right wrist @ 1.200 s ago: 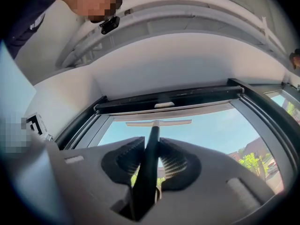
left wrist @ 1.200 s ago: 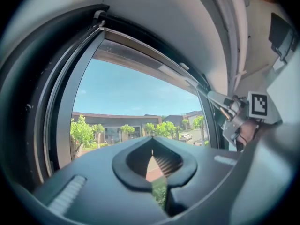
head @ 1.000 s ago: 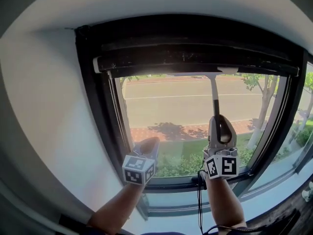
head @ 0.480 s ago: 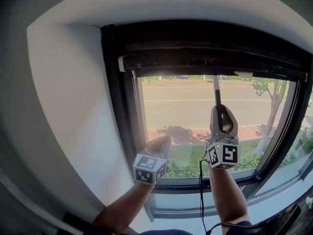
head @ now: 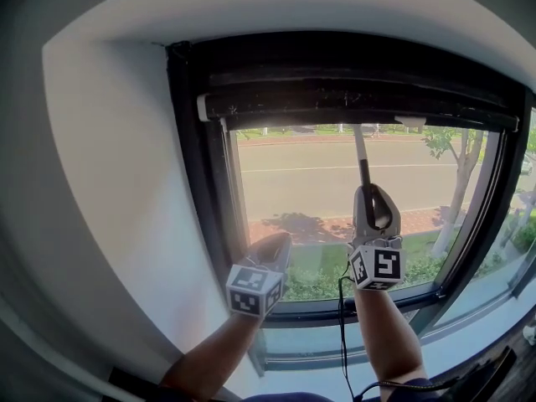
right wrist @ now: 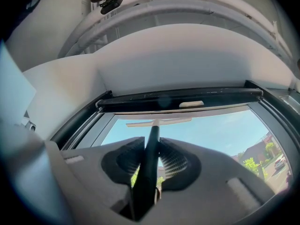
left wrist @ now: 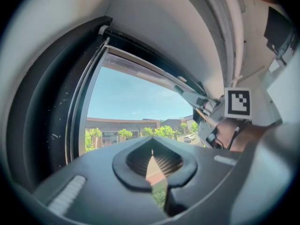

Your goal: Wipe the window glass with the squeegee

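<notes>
The window glass (head: 293, 182) sits in a black frame (head: 188, 166) and looks out on a road and trees. My right gripper (head: 373, 212) is shut on the squeegee's dark handle (head: 363, 174), which rises to the top of the pane. In the right gripper view the handle (right wrist: 148, 158) runs between the jaws up to the pale blade (right wrist: 158, 122), which lies level just under the top frame. My left gripper (head: 270, 254) is shut and holds nothing, low at the pane's left corner. In the left gripper view its jaws meet (left wrist: 152, 165) in front of the glass (left wrist: 131, 102).
A white wall (head: 109, 191) flanks the window on the left. A black rail (head: 352, 99) runs along the top of the frame. Another pane (head: 511, 224) adjoins on the right. A black cable (head: 342, 333) hangs from the right gripper beside the forearm.
The right gripper has shifted slightly left along the glass, and the squeegee handle now leans left at its top. The blade stays by the top edge. The left gripper has barely moved.
</notes>
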A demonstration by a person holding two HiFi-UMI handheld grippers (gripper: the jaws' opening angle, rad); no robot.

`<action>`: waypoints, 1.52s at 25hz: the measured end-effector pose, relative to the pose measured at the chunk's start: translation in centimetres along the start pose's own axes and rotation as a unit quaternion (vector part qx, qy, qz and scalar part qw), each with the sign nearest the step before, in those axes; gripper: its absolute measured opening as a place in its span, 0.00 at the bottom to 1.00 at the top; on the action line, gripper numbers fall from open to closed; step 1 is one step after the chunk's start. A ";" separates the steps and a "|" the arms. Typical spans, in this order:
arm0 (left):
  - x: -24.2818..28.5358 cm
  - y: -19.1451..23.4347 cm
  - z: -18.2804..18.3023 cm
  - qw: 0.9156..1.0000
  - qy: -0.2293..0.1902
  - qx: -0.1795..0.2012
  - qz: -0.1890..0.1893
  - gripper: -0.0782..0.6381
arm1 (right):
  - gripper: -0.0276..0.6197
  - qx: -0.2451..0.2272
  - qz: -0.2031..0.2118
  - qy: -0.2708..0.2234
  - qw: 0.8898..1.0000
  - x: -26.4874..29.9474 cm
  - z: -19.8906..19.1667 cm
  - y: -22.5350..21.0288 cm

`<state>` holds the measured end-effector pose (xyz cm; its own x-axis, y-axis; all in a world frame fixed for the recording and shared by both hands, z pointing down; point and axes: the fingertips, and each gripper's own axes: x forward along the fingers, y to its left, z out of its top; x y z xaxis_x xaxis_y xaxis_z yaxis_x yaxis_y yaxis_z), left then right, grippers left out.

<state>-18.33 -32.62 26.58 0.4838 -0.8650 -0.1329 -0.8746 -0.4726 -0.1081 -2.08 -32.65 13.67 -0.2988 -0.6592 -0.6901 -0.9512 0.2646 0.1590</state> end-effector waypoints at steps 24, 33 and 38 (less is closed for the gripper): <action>-2.2 -2.7 -2.4 0.999 0.027 -0.015 -0.020 0.12 | 0.20 0.048 -0.020 0.065 0.997 -7.4 -5.5 1.4; -2.6 -4.7 -5.0 0.998 0.052 -0.030 -0.035 0.12 | 0.20 0.049 -0.019 0.098 0.994 -10.9 -7.9 1.5; -2.9 -5.2 -6.1 0.997 0.063 -0.031 -0.041 0.12 | 0.20 0.056 -0.023 0.112 0.992 -12.5 -9.1 1.7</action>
<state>-15.36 -28.68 33.52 0.5489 -0.8359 -0.0006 -0.8348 -0.5481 -0.0522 -0.67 -30.39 28.94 -0.2762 -0.8088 -0.5192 -0.9534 0.2988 0.0416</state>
